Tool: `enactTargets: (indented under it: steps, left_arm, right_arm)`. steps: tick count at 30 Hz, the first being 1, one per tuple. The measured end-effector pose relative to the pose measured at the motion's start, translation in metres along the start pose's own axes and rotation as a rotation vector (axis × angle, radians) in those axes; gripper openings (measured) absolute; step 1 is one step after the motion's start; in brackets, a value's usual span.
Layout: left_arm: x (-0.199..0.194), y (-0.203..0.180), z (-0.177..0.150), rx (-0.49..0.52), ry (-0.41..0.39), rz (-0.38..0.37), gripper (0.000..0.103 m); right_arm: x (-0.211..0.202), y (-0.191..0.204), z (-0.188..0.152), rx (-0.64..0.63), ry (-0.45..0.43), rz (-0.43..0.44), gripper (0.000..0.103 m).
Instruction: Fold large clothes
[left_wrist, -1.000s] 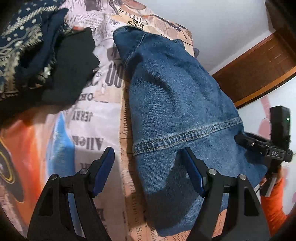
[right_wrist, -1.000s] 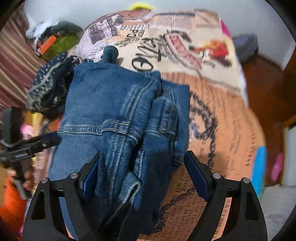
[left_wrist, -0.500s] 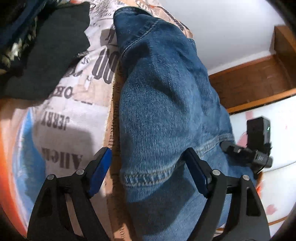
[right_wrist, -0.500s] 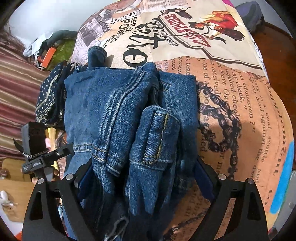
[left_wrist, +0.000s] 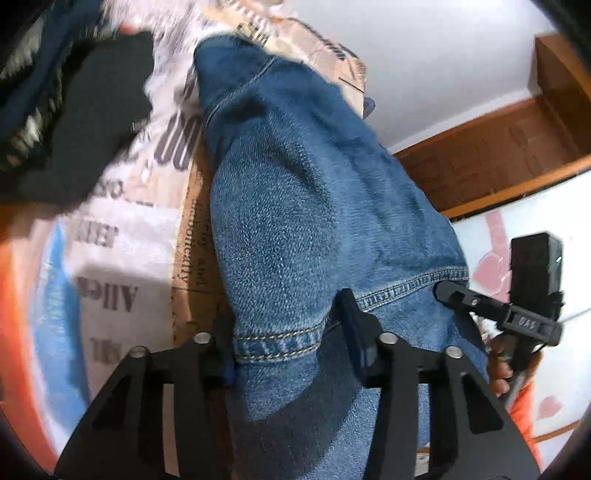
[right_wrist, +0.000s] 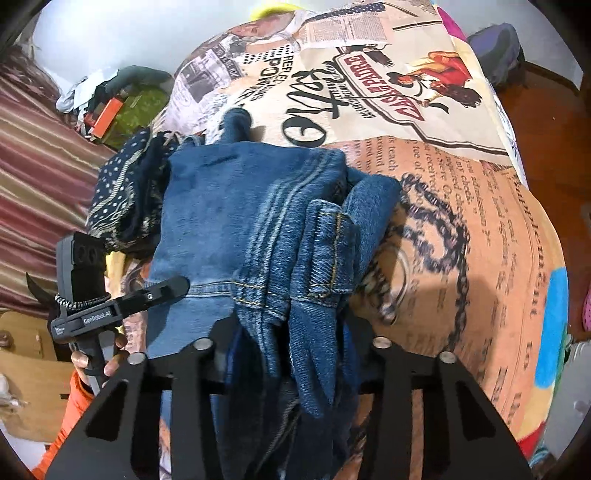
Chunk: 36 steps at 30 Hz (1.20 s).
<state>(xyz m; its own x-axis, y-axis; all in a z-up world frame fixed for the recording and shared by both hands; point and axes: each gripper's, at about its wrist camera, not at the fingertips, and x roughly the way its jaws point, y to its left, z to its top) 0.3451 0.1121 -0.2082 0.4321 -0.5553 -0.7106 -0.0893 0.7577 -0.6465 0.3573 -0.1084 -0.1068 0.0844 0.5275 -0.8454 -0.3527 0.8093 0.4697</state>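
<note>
Left tool (left_wrist: 288, 332): now closed on denim jacket (left_wrist: 295, 206) hem, lower centre.
Right tool (right_wrist: 288, 343): likewise clamped on bunched denim.
Jacket: on bed (right_wrist: 461, 240).
Meaning: both edges secured, ready for folding.

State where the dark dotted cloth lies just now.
In the right wrist view the dark dotted cloth lies upper left, bunched against the left edge of the denim jacket on the printed bedspread.
</note>
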Motion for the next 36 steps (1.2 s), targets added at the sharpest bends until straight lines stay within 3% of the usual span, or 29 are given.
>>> enactTargets:
  steps: [5,10,18,24,30,34,36]
  left_arm:
    - [-0.053,-0.024,-0.003,0.093,-0.075,0.048,0.036]
    - [-0.129,-0.048,-0.002,0.206,-0.215,0.108,0.035]
    - [-0.230,-0.028,0.020,0.229,-0.382,0.180,0.034]
    - [-0.293,0.007,0.045,0.218,-0.495,0.258,0.034]
    - [-0.311,0.061,0.081,0.172,-0.538,0.350,0.034]
    - [-0.293,0.108,0.103,0.109,-0.516,0.399,0.034]
    - [-0.272,0.140,0.114,0.075,-0.472,0.461,0.034]
  right_arm:
    - [-0.018,0.032,-0.004,-0.040,-0.033,0.023,0.030]
    - [-0.031,0.074,0.008,-0.090,-0.097,0.063,0.029]
    - [-0.031,0.175,0.049,-0.250,-0.201,0.138,0.029]
    - [-0.003,0.240,0.086,-0.328,-0.241,0.208,0.029]
    - [0.066,0.279,0.122,-0.351,-0.218,0.237,0.029]
    - [0.122,0.283,0.139,-0.346,-0.189,0.202,0.029]
    - [0.151,0.280,0.146,-0.334,-0.168,0.165,0.029]
